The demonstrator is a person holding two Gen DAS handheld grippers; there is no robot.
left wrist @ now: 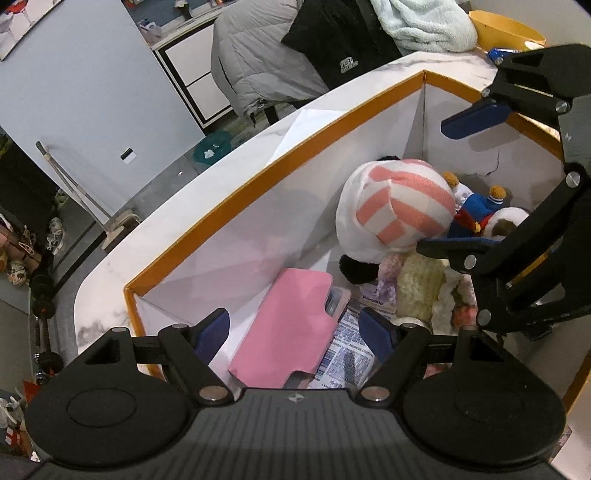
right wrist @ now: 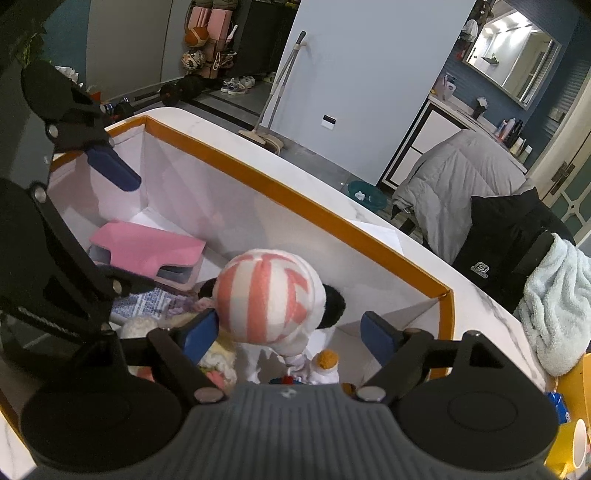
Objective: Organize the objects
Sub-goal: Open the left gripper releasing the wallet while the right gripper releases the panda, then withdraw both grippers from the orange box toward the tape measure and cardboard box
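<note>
A white box with an orange rim (left wrist: 236, 195) (right wrist: 295, 199) stands on the marble table. Inside lie a pink case (left wrist: 291, 332) (right wrist: 147, 247), a plush in a pink-and-white striped hat (left wrist: 399, 206) (right wrist: 269, 295), a small doll in blue (left wrist: 476, 206), a cream fuzzy toy (left wrist: 421, 288) and a printed packet (left wrist: 347, 350). My left gripper (left wrist: 295, 336) (right wrist: 140, 232) hangs open over the pink case without touching it. My right gripper (right wrist: 288, 334) (left wrist: 436, 188) is open above the striped plush, pads on either side and not pressing on it.
Beyond the table's far edge a grey jacket (left wrist: 255, 74) and a black one (right wrist: 509, 236) hang over a chair. A light blue blanket (left wrist: 421, 26) and a yellow bowl (left wrist: 506, 29) sit by the box's right end. A sheet of paper (right wrist: 376, 230) lies behind the box.
</note>
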